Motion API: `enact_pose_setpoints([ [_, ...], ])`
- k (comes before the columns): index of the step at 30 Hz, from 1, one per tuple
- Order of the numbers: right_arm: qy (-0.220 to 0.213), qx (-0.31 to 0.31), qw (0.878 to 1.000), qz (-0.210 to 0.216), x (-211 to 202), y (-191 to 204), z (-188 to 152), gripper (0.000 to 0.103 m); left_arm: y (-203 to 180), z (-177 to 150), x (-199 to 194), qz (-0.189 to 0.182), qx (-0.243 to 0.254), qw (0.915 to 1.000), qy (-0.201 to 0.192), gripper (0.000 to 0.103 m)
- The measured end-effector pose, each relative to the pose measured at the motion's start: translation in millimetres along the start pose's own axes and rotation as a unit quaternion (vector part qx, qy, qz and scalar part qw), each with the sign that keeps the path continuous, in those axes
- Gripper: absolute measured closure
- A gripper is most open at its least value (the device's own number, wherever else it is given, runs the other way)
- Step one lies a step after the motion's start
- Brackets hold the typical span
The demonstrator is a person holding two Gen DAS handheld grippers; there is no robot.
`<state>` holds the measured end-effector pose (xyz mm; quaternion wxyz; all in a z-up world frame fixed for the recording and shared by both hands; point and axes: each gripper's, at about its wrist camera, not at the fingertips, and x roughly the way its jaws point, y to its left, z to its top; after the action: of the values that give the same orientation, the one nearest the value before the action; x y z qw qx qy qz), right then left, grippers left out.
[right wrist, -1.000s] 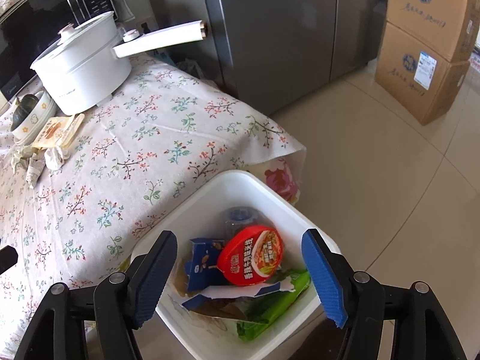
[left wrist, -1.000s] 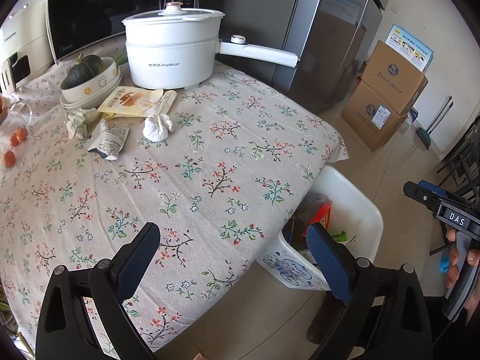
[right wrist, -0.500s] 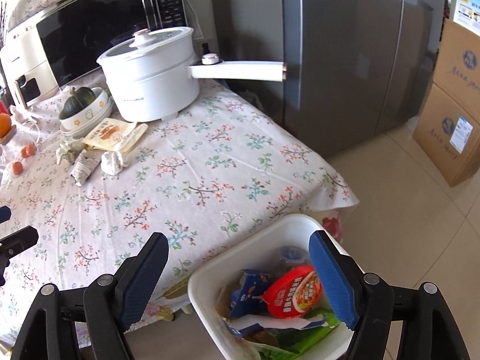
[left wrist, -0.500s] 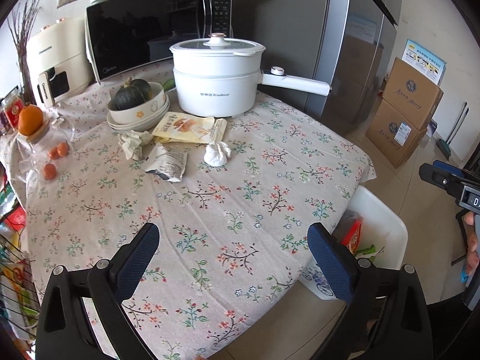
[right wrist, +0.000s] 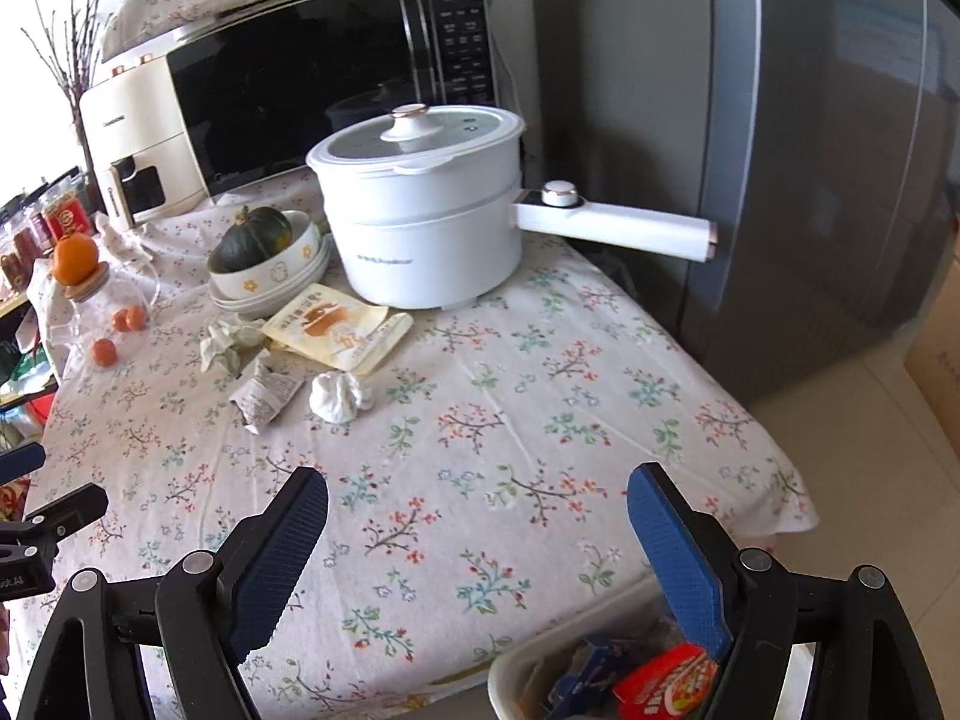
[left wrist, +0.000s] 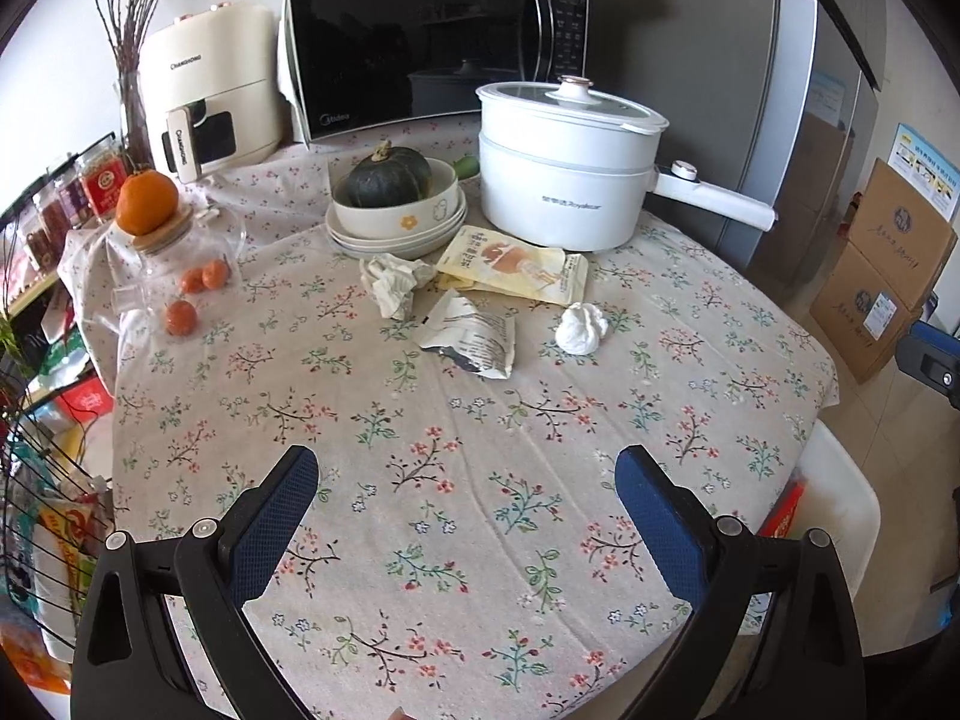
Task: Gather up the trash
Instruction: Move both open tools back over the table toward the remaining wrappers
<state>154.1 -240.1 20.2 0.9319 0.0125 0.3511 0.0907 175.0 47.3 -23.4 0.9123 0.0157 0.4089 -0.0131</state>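
Observation:
Several pieces of trash lie mid-table: a crumpled white tissue [left wrist: 581, 328] [right wrist: 339, 396], a torn grey wrapper [left wrist: 474, 339] [right wrist: 266, 393], a crumpled paper wad [left wrist: 393, 283] [right wrist: 227, 342] and a yellow snack pouch [left wrist: 513, 264] [right wrist: 336, 327]. My left gripper [left wrist: 465, 480] is open over the near part of the cloth, well short of them, with nothing between its fingers. My right gripper [right wrist: 477, 501] hangs over the table's near right edge, its jaws opening and empty. The white trash bin [left wrist: 846, 516] [right wrist: 510, 675] stands on the floor by the table, holding packaging.
A white electric pot [left wrist: 567, 165] with a long handle [right wrist: 618, 222], stacked bowls holding a dark squash [left wrist: 384, 180], a microwave [left wrist: 432, 42], a glass jar topped by an orange [left wrist: 147, 204], a grey fridge [right wrist: 780, 150] and cardboard boxes [left wrist: 888, 264] surround the floral table.
Both views swung up from the bin and table edge toward the trash at mid-table. The bin slid to the frame edges. The right jaws spread a little wider.

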Motion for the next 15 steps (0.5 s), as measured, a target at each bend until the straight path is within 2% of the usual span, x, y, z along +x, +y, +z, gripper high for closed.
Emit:
enact_pose_setpoints([
  [3,0.012,-0.019,1.0,0.004,17,6,0,0.016,13,5,17,0.015,-0.002,0.9999,0.005,0.003],
  [9,0.059,-0.023,0.998,0.014,60,5,11,0.016,34,16,70,0.014,-0.027,0.9983,0.05,0.003],
  [12,0.075,-0.022,0.997,0.007,73,2,10,0.016,39,26,96,0.017,-0.043,0.9974,0.055,0.003],
  [15,0.088,-0.032,0.996,-0.005,85,0,9,0.016,41,41,115,0.022,-0.048,0.9979,0.038,0.003],
])
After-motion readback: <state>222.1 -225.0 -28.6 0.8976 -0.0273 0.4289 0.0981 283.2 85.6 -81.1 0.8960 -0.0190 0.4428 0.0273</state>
